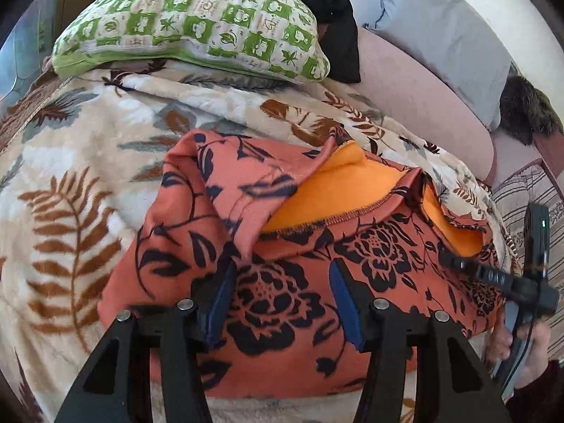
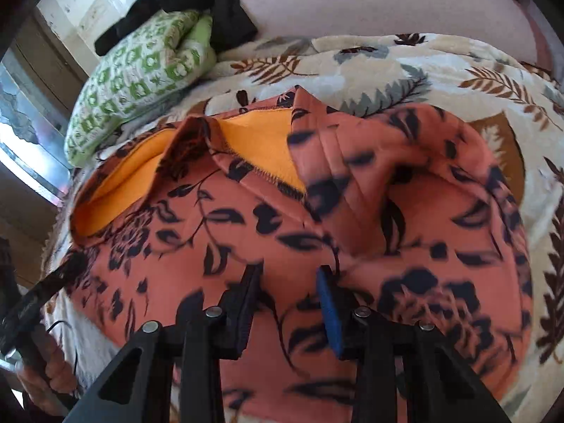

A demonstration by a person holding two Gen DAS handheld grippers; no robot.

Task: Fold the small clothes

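An orange garment with a black flower print [image 1: 289, 282] lies bunched on a leaf-patterned blanket [image 1: 70, 183], its plain orange lining [image 1: 338, 190] showing at the top. My left gripper [image 1: 282, 296] is open just above the garment's near part, holding nothing. In the right wrist view the same garment [image 2: 317, 211] fills the middle, with the lining [image 2: 261, 141] at upper left. My right gripper [image 2: 290, 303] is open over the cloth, jaws apart, nothing between them. The right gripper also shows at the right edge of the left wrist view [image 1: 493, 275].
A green and white patterned pillow [image 1: 197, 24] lies at the far side with a black cloth [image 1: 331, 10] on it. A pink cushion [image 1: 416, 105] and a grey pillow [image 1: 440, 35] lie to the right. A window [image 2: 24, 123] is at the left.
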